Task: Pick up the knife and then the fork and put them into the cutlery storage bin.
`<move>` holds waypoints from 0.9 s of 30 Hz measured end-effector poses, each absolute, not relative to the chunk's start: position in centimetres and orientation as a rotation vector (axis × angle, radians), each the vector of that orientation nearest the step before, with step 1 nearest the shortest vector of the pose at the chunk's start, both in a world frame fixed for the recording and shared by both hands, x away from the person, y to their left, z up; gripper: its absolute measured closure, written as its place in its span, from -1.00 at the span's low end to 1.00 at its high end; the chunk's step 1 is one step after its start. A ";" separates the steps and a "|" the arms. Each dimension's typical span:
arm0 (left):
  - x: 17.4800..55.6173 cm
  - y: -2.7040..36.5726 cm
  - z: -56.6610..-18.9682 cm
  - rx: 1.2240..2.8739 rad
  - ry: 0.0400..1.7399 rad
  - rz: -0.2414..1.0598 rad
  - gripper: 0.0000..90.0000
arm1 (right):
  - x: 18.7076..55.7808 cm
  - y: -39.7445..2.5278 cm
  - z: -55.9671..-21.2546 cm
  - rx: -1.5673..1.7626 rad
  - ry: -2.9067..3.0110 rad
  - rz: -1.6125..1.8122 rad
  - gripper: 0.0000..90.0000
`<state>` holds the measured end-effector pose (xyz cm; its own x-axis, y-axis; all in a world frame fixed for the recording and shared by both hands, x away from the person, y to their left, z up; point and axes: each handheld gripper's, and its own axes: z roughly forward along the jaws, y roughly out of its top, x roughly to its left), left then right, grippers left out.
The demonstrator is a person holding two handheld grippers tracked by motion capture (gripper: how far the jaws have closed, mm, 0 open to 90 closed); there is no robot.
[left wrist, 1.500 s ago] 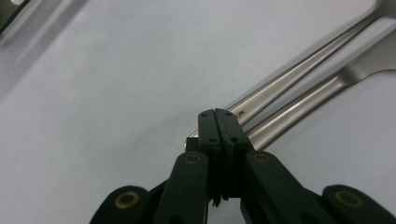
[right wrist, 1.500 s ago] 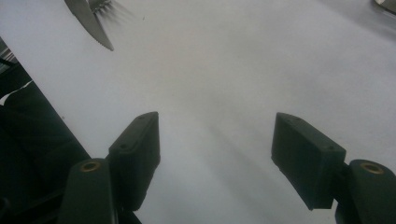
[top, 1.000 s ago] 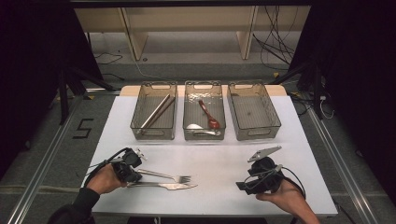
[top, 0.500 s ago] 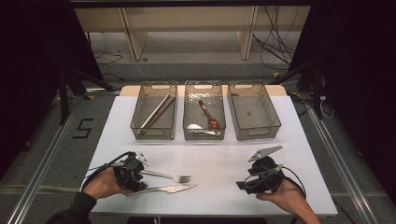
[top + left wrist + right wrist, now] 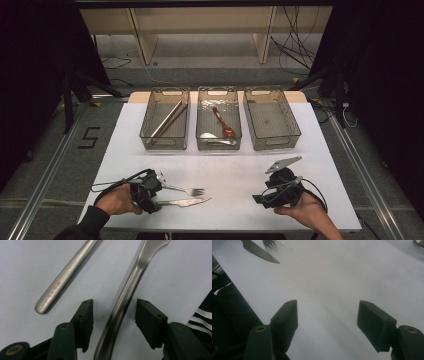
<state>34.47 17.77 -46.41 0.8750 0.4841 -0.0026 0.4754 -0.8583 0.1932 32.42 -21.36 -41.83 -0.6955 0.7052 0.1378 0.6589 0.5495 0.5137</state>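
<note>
Table [image 5: 235, 165] brightly lit, surroundings dark; fork [image 5: 270, 243] blurred in right gripper view; soft shadows.

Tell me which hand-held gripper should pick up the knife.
Left. The left hand-held gripper already has its open jaws astride the knife handle beside the fork; the right hand-held gripper sits open across the table.

A white table [image 5: 330, 165] stands on a grey floor [image 5: 60, 150] with a black number 5 [image 5: 90, 137] stuck on it. Behind the table is a light wooden shelf [image 5: 200, 20], and black cables [image 5: 295, 45] lie on the floor near it. Dark curtains [image 5: 35, 50] hang on both sides.
</note>
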 end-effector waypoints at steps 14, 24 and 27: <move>34.0 17.0 -46.2 2.923 0.588 0.052 0.68 | 32.4 -21.3 -41.9 1.191 2.694 0.838 -0.24; 33.8 17.1 -46.2 2.910 0.547 0.060 0.74 | 32.5 -21.4 -41.8 1.193 2.696 0.840 -0.23; 33.9 17.2 -46.1 2.915 0.533 0.058 0.74 | 32.5 -21.4 -41.8 1.193 2.699 0.840 -0.23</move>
<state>33.86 17.23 -46.11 0.9352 0.3541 0.0063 0.3472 -0.9202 0.1809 32.47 -21.37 -41.83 -0.6951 0.7035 0.1481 0.6633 0.5482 0.5094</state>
